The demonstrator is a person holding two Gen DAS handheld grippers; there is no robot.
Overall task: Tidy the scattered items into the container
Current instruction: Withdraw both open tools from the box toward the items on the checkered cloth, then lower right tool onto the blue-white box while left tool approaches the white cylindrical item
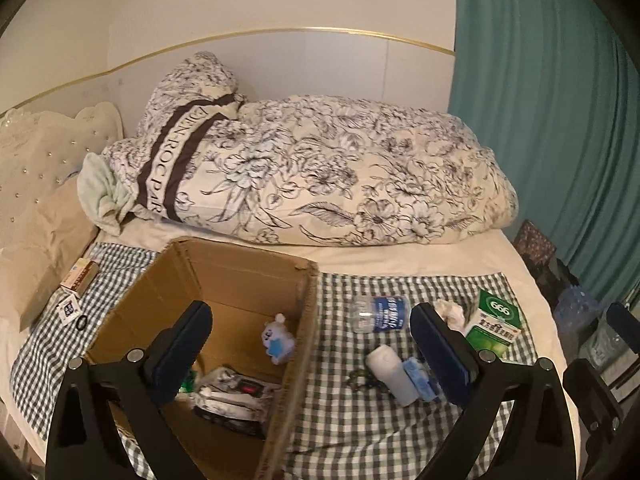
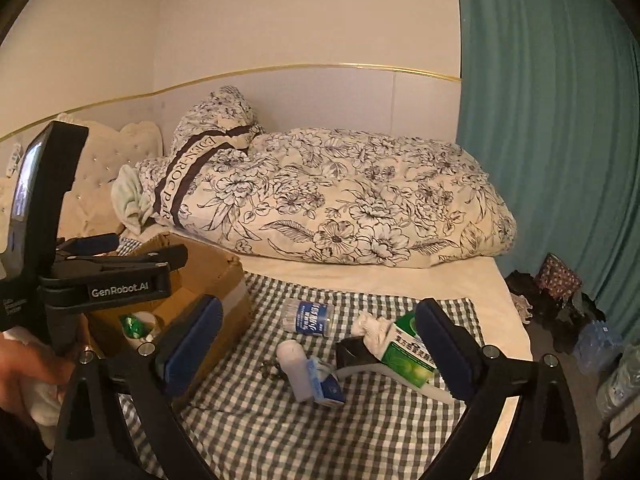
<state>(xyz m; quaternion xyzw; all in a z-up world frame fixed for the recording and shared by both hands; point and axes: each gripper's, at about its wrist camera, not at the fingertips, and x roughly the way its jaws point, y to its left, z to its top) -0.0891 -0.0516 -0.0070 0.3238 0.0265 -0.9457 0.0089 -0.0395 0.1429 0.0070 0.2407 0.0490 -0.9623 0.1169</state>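
Observation:
An open cardboard box point(image 1: 240, 276) stands on a checked cloth point(image 1: 360, 432) on the bed. It holds a small plush toy point(image 1: 278, 340) and some packets point(image 1: 232, 396). My left gripper point(image 1: 312, 354) hovers open over the box's right wall, nothing gripped. To the right lie a water bottle point(image 1: 380, 314), a white cylinder point(image 1: 390, 374), a small blue box point(image 1: 418, 378), a crumpled tissue point(image 1: 452, 312) and a green box point(image 1: 496, 320). My right gripper point(image 2: 322, 346) hangs open above the white cylinder point(image 2: 296, 368), blue box point(image 2: 328, 384) and green box point(image 2: 412, 356), touching none.
A rolled floral duvet point(image 1: 320, 176) fills the back of the bed. Left of the cardboard box lie a small carton point(image 1: 78, 276), a card point(image 1: 68, 310) and a black ring point(image 1: 81, 323). A teal curtain point(image 2: 552, 140) and floor clutter point(image 2: 560, 292) are at the right.

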